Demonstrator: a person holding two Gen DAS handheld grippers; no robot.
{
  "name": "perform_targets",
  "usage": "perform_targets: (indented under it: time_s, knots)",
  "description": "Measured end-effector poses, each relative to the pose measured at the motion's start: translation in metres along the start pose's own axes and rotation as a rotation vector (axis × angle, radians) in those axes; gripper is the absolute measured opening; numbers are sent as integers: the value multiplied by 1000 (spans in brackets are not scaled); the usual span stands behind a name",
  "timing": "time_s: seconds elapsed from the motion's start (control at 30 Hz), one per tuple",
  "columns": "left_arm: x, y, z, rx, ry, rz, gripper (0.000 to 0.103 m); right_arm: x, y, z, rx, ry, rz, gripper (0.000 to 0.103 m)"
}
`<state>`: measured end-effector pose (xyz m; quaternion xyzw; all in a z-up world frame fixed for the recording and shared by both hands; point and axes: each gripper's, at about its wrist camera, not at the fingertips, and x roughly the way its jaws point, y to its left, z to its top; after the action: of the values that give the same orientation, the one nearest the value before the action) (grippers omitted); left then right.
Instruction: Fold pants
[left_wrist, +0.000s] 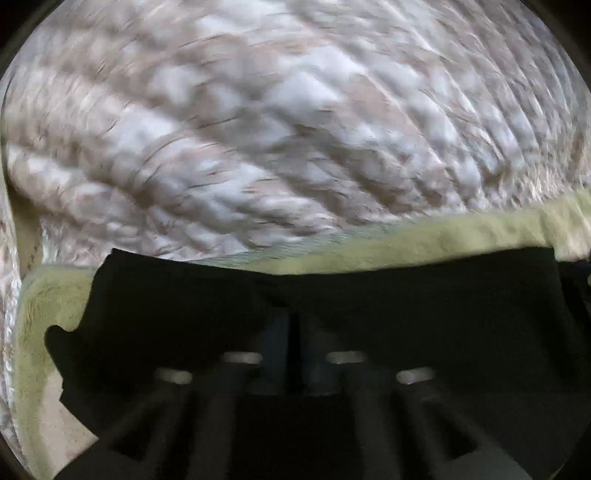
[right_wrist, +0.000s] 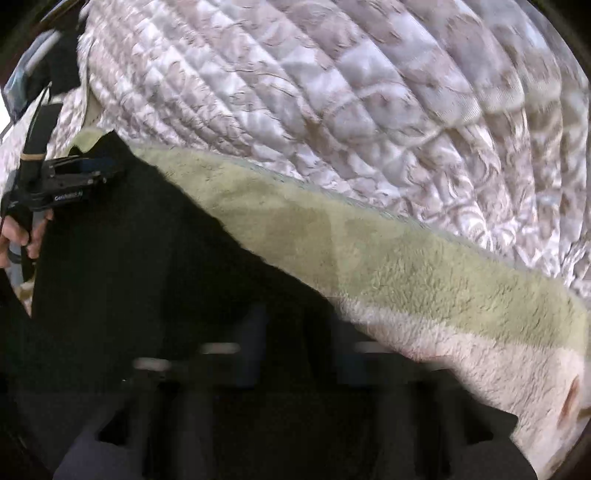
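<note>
Across a quilted bedspread (right_wrist: 332, 92) and a green fleece blanket (right_wrist: 369, 251), black pants (right_wrist: 147, 277) are spread: soft, light, limp, best gripped at an edge. Both the left gripper (left_wrist: 293, 332) and right gripper (right_wrist: 295, 354) are clamped on that cloth.

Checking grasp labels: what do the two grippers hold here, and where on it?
Both seem shut on the black pants, each near the top edge. The left gripper pinches it; the right gripper is too dark to confirm.

A home bedroom — quilted patterned bedspread (right_wrist: 332, 92), fleecy green blanket (right_wrist: 406, 266) spread over it
</note>
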<state>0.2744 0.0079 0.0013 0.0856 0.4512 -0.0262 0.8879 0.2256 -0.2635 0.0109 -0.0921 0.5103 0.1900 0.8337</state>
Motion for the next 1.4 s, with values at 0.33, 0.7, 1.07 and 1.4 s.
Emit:
perform_targets:
  time_s: [0.33, 0.7, 1.07, 1.4]
  knots:
    - [-81, 16, -25, -111, -131, -41, 3, -86, 35, -16, -28, -162, -47, 8]
    - [-211, 52, -145, -298, -236, -175, 2, -203, 125, -128, 44, -281, 40, 8]
    - [-226, 31, -272, -326, -2, -190, 3, -177, 154, -269, 380, -31, 156, 16]
    - [-232, -8, -209, -118, -114, -131, 51, -194, 127, -291, 671, -158, 168, 46]
